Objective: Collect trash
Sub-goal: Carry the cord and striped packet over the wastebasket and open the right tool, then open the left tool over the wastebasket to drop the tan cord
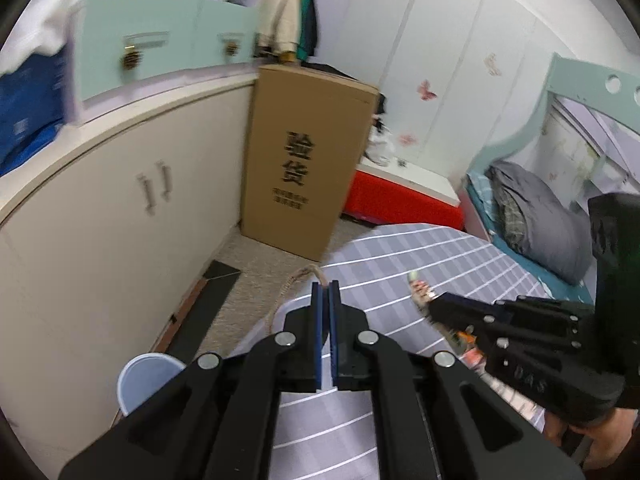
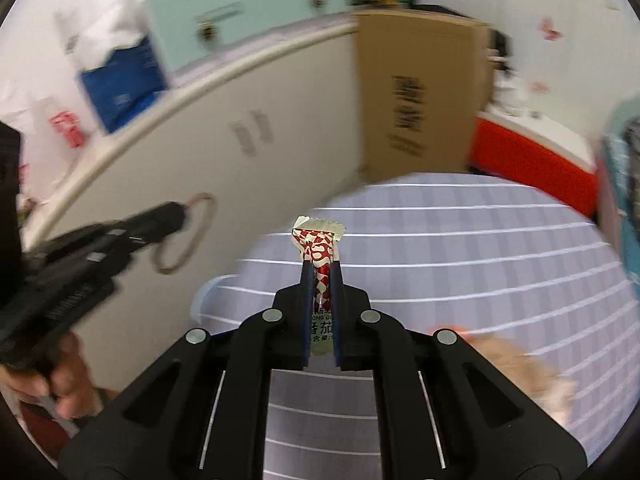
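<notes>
The right gripper (image 2: 322,276) is clamped on a red-and-white foil snack wrapper (image 2: 319,254), its long axis along the fingers. The left gripper (image 1: 326,290) pinches a loop of tan rope (image 1: 294,280). The pale blue plastic bin (image 1: 146,376) sits low left, beside the left gripper and nearer it, past the striped grey tabletop (image 2: 460,240).

you face a cream cabinet (image 1: 120,208) on the left, a tall cardboard box (image 1: 304,160) far beside it, white wardrobe doors (image 1: 440,60) behind, a bed (image 1: 532,216) at right, speckled floor (image 1: 248,280) near.
</notes>
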`<move>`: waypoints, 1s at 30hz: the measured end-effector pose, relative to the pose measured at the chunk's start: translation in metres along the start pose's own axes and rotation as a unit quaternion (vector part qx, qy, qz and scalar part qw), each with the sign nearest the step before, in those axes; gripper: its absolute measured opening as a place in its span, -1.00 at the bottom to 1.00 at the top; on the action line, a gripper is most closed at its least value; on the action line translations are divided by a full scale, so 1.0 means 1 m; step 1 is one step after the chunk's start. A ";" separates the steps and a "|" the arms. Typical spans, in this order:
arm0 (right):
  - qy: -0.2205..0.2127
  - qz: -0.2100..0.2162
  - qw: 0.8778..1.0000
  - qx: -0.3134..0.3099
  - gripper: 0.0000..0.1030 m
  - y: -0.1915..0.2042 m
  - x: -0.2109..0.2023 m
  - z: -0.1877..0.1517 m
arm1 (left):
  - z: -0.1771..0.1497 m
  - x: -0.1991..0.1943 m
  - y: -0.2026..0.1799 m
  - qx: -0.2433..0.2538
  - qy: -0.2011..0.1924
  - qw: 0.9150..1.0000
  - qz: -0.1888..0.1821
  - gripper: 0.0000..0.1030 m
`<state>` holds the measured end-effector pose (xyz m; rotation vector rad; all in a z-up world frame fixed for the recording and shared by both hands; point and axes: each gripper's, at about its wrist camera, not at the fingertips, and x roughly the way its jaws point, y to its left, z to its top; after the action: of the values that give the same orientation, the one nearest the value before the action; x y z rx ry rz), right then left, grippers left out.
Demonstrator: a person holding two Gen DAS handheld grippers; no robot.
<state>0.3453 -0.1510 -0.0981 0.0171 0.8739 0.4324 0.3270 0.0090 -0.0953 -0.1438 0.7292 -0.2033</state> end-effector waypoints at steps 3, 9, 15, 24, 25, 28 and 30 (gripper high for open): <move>0.011 0.048 0.998 -0.028 -0.84 0.058 0.022 0.002 | -0.012 -0.018 0.041 -0.021 -0.005 1.000 0.022 -0.94; 0.033 0.097 0.993 -0.066 -0.84 0.153 0.078 -0.001 | -0.041 -0.036 0.135 -0.081 0.005 0.994 0.067 -0.94; 0.064 0.117 0.988 -0.073 -0.84 0.224 0.137 -0.011 | -0.068 -0.031 0.222 -0.140 0.029 0.984 0.104 -0.94; 0.098 0.132 0.986 -0.018 -0.80 0.247 0.226 -0.018 | -0.096 -0.007 0.292 -0.194 0.063 0.971 0.127 -0.94; 0.106 0.133 0.985 -0.013 -0.80 0.247 0.232 -0.021 | -0.098 -0.004 0.296 -0.195 0.067 0.970 0.129 -0.94; 0.116 0.127 0.985 -0.023 -0.80 0.248 0.241 -0.029 | -0.103 0.005 0.302 -0.195 0.075 0.969 0.129 -0.94; 0.123 0.119 0.985 -0.028 -0.80 0.248 0.243 -0.031 | -0.104 0.014 0.302 -0.199 0.083 0.969 0.125 -0.94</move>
<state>0.3695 0.1612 -0.2510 0.0171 1.1080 0.6925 0.3075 0.2929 -0.2414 -0.4178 0.9410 0.1764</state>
